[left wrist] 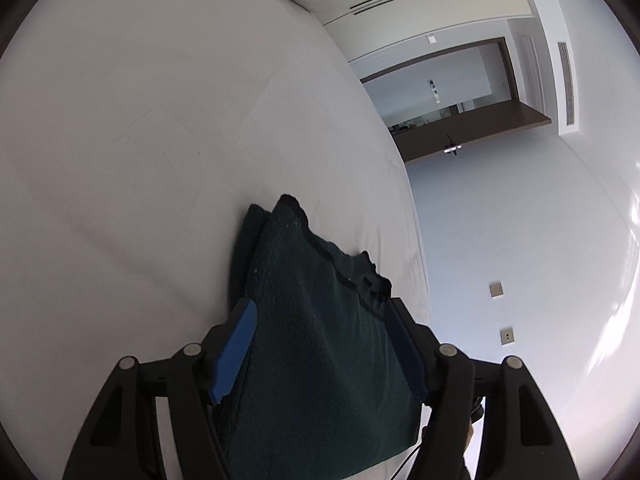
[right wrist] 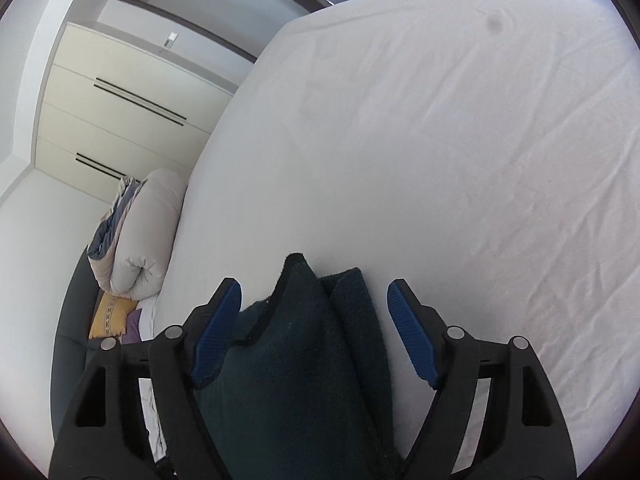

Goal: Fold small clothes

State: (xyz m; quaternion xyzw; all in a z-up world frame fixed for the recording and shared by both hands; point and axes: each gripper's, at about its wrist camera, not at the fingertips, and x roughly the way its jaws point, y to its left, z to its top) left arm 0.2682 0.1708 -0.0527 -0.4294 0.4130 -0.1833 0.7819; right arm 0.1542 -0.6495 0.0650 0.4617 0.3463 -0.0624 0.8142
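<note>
Mid-fold: dark green garment (left wrist: 320, 340) bunched between wide-open left gripper (left wrist: 322, 344) and right gripper (right wrist: 316, 332) over bed (left wrist: 140, 140); next, clamp, flatten.

No text, label, brand, number or sign can be read in either view. The small wall plates (left wrist: 501, 312) beside the bed (left wrist: 160, 140) and the panels by the doorway (left wrist: 434, 88) are too small and blurred to make out, and the yellow cushion (right wrist: 110, 314) carries only a pattern, not letters
</note>
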